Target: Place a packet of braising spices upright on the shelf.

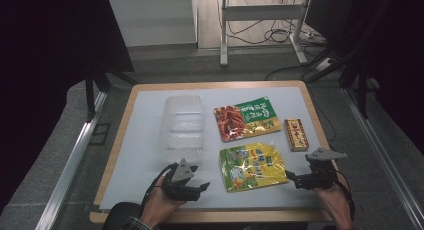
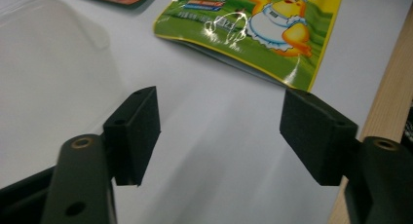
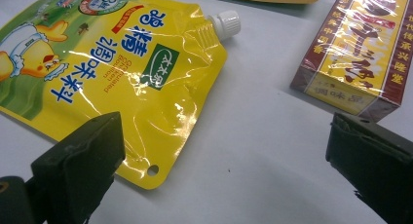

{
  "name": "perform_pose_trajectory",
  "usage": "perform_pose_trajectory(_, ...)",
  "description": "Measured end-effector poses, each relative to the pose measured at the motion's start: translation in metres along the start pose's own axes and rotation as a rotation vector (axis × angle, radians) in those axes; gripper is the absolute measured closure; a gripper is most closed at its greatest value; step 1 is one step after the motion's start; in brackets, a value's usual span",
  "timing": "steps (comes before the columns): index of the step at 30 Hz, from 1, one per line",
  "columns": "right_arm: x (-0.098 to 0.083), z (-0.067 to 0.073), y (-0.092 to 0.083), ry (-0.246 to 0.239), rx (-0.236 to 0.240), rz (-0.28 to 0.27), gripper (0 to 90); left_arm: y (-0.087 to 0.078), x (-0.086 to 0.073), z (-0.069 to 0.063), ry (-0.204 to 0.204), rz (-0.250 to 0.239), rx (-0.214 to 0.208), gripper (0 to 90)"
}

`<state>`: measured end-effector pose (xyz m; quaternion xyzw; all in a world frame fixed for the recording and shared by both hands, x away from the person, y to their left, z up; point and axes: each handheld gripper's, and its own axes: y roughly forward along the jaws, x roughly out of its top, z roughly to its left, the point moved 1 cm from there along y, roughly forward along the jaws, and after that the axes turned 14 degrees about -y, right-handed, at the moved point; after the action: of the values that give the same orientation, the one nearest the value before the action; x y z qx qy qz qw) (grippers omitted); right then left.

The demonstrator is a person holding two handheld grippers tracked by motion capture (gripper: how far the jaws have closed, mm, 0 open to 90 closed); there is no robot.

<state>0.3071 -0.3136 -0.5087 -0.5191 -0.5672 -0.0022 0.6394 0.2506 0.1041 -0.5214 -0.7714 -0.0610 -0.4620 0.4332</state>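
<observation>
I see the yellow spouted pouch (image 1: pixel 252 166) lying flat on the white table (image 1: pixel 140 140), just in front of the red-and-green snack bag (image 1: pixel 246 119). Its long axis runs left to right, white cap pointing toward my right gripper (image 1: pixel 291 177), whose jaws stand apart and empty. My left gripper (image 1: pixel 202 187) is also spread, nothing between its pads, near the clear plastic container (image 1: pixel 182 122).

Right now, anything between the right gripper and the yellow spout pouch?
Nothing visible. The right gripper is open, with bare white table between its jaws and the yellow spout pouch; the red box lies off to the side.
</observation>
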Motion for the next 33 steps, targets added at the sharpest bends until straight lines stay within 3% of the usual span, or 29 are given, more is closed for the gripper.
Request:
perform_pose_trajectory(13, 0.000, 0.001, 0.002, -0.003, 0.001, 0.003, 0.6, 0.018, 0.011, -0.005, -0.007, -0.020, -0.051, 54.8)
perform_pose_trajectory(24, 0.001, 0.002, 0.004, -0.016, 0.007, 0.006, 0.7, 0.041, 0.026, -0.010, 0.023, -0.006, -0.048, 89.2)
perform_pose_trajectory(33, 0.002, 0.003, 0.005, -0.021, 0.010, 0.008, 0.7, 0.061, 0.035, -0.014, 0.040, -0.004, -0.048, 89.8)
